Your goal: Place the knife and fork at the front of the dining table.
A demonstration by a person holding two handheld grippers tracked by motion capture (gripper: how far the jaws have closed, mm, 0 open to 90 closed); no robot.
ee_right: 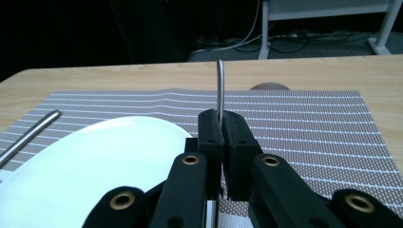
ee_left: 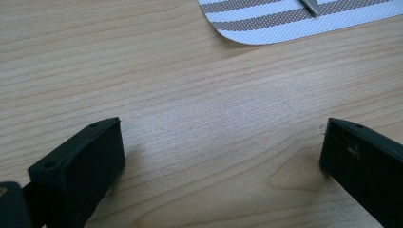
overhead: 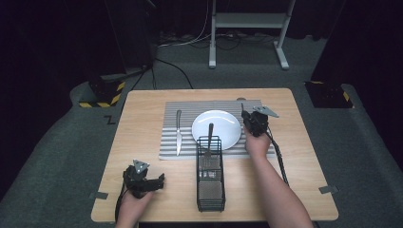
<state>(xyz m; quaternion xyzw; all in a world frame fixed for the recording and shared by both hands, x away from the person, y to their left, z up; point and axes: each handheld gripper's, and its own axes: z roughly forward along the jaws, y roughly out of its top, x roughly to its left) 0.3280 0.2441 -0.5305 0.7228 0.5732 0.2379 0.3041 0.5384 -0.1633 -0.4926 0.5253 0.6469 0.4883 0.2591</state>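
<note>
Nearest the camera, the left claw (overhead: 151, 183) is parked low over bare table (ee_left: 190, 118) with its jaws spread wide and nothing between them, so not much can go wrong there.

Farther out, the right claw (ee_right: 221, 124) is clamped shut on a thin metal handle (ee_right: 219, 85), probably a spoon or fork, though the working end can't be made out. The handle is held upright and sticks out above the jaws.

To the claw's left sits the white plate (ee_right: 95, 156), and the striped placemat (ee_right: 309, 123) lies underneath and beyond. The pinch is narrow on slick steel, so the piece could be swung or slipped on the way down and clanked against the plate rim. A knife (overhead: 178, 133) lies farther left and looks well out of the way.
</note>
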